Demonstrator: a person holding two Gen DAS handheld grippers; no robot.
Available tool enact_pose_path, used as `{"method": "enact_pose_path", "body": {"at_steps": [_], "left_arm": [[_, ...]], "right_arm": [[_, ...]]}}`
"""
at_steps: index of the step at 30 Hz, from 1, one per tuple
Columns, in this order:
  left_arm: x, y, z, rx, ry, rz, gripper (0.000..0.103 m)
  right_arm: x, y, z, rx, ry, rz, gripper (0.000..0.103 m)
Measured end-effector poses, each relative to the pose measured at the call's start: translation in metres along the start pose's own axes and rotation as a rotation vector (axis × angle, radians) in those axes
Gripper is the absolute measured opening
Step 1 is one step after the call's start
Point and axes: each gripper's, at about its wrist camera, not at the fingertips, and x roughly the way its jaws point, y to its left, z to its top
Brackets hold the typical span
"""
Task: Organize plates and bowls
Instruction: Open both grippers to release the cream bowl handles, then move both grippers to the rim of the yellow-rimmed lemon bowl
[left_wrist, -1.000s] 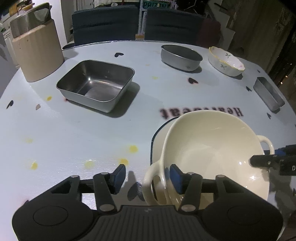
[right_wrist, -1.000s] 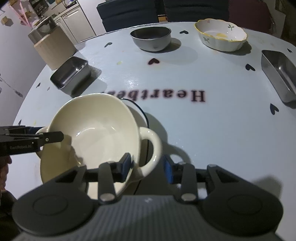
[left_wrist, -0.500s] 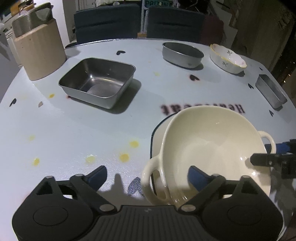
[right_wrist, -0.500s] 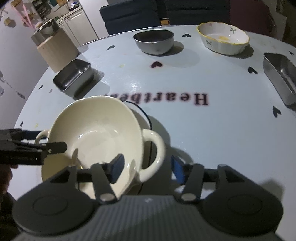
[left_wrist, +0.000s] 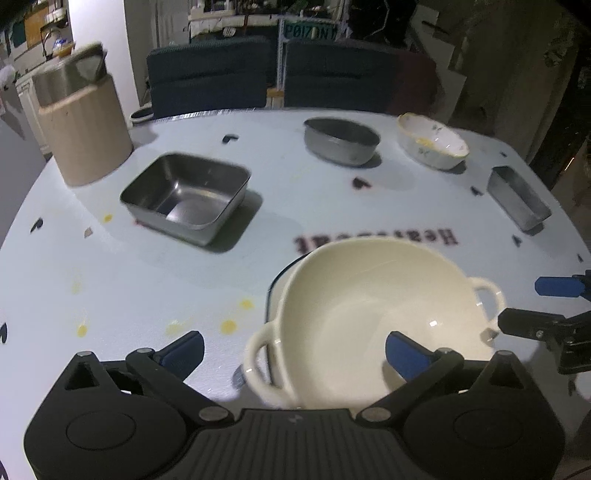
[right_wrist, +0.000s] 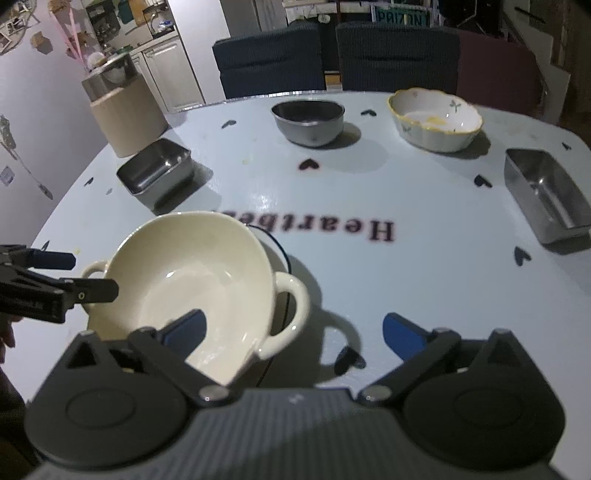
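A cream two-handled bowl (left_wrist: 373, 314) sits tilted on a white plate with a dark rim (left_wrist: 275, 286) near the table's front. My left gripper (left_wrist: 291, 349) is open wide, its fingers either side of the bowl's near handle (left_wrist: 256, 363), not touching. My right gripper (right_wrist: 291, 332) is open wide too, around the bowl's (right_wrist: 184, 280) other handle (right_wrist: 291, 306), and the plate rim (right_wrist: 282, 253) shows behind the bowl. Each gripper shows in the other's view.
On the pale table (left_wrist: 110, 280) stand a square steel tray (left_wrist: 186, 197), a round steel bowl (left_wrist: 341, 140), a flowered white bowl (left_wrist: 432, 146), a narrow steel loaf tin (left_wrist: 519, 199) and a beige canister (left_wrist: 81, 133). Dark chairs (left_wrist: 207, 81) stand behind.
Both grippers have opened from the bowl's handles and drawn back and up. The bowl stays tilted on the plate.
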Motion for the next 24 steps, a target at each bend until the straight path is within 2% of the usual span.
{"method": "enact_pose_path", "body": {"at_steps": [11,20,24], "left_arm": [[-0.023,-0.052,0.034,0.025,-0.124,-0.035,0.103],[-0.010,-0.100,0.067,0.052,-0.214,-0.046,0.103],[0.000,-0.116,0.078,0.040,-0.250,-0.047,0.103]], "right_arm": [[-0.041,-0.031,0.004,0.044,-0.127,-0.068,0.103],[-0.062,-0.080,0.018,0.138,-0.223,-0.142,0.103],[-0.060,-0.094,0.030,0.136,-0.266,-0.158,0.103]]}}
